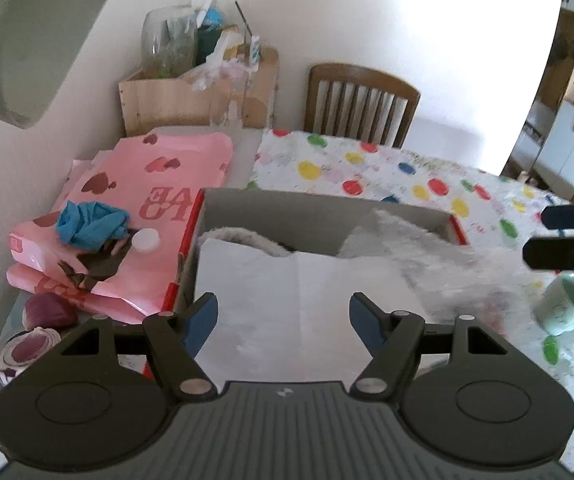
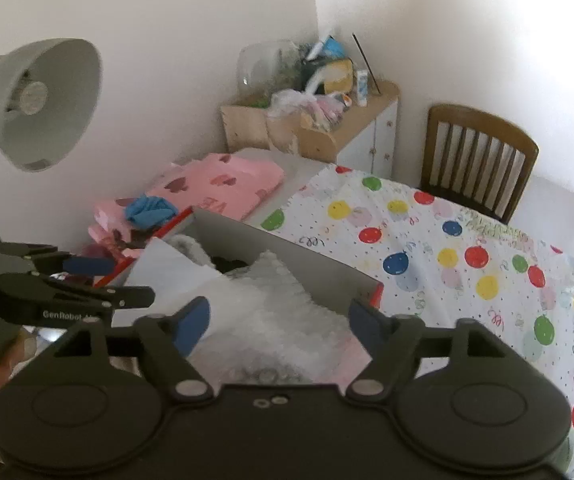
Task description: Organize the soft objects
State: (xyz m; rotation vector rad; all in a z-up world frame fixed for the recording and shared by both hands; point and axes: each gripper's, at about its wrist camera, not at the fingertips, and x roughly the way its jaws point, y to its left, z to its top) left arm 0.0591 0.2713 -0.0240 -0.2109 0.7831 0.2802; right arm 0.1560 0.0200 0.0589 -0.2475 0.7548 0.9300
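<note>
Both the left gripper (image 1: 283,320) and right gripper (image 2: 279,324) hover with fingers spread and empty above the white paper sheet (image 1: 287,300) and fluffy grey-white soft cloth (image 2: 275,300) lying in the open grey cardboard box (image 1: 319,210) on the balloon-patterned desk (image 2: 467,248).

A white tablecloth (image 2: 467,248) dotted with red, yellow, green and blue balloons fills the right of the right wrist view. At centre left of the left wrist view lies a pink bag (image 1: 155,192) printed with dark red hearts (and red letters), a bright blue cloth (image 1: 91,224) bunched on it. The box (image 1: 319,210) is grey inside with red edges, holding white paper (image 1: 287,300) and pale grey fluffy fabric (image 1: 419,248). A mint-green mug (image 1: 567,300) sits at right.
</note>
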